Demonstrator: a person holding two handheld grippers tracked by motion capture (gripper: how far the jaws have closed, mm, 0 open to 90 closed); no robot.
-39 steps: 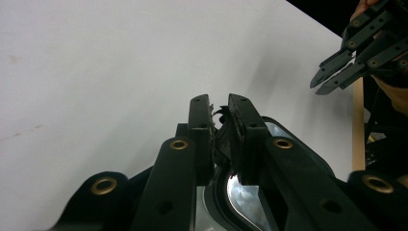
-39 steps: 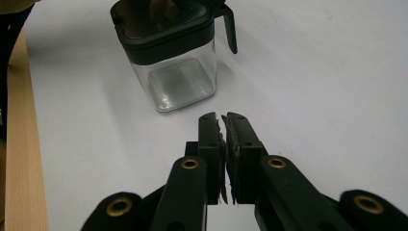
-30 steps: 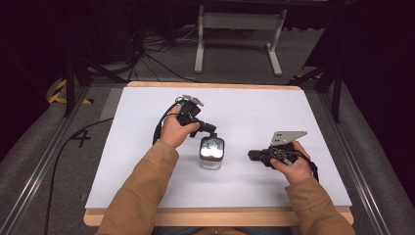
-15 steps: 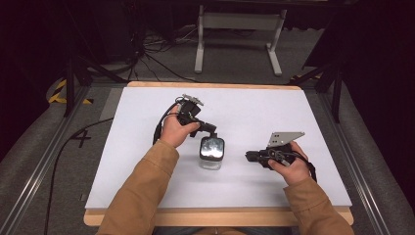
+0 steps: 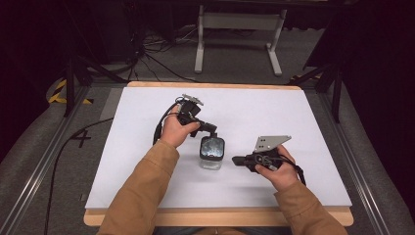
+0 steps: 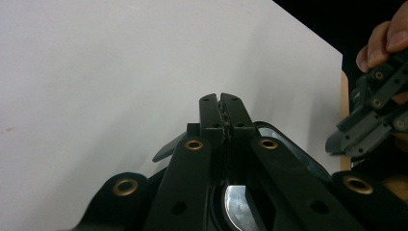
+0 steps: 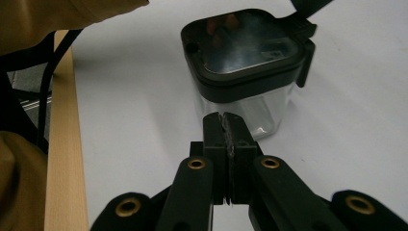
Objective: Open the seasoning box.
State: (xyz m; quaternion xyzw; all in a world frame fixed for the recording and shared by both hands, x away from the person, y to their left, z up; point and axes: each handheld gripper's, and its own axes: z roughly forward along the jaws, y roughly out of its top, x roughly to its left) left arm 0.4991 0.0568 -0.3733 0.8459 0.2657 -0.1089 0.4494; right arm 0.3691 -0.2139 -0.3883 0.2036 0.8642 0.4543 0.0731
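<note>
Container: stands upright near the middle of the white table, between the two hands; clear square body, dark lid with glossy top.
Left gripper: jaws pressed together with nothing between them, tips resting at the far edge of the lid.
Right gripper: jaws just closed, pressed together on nothing, tips pointing at the clear wall, just short of it.
Handling: judged rigid and light, apparently empty; smooth walls likely slippery, perhaps brittle if squeezed hard.
Hold: best across two opposite flat walls just below the lid, or across the lid's sides.
Side latch: dark clip hanging down one lid edge.
Writing: no brand, label or text readable anywhere.
</note>
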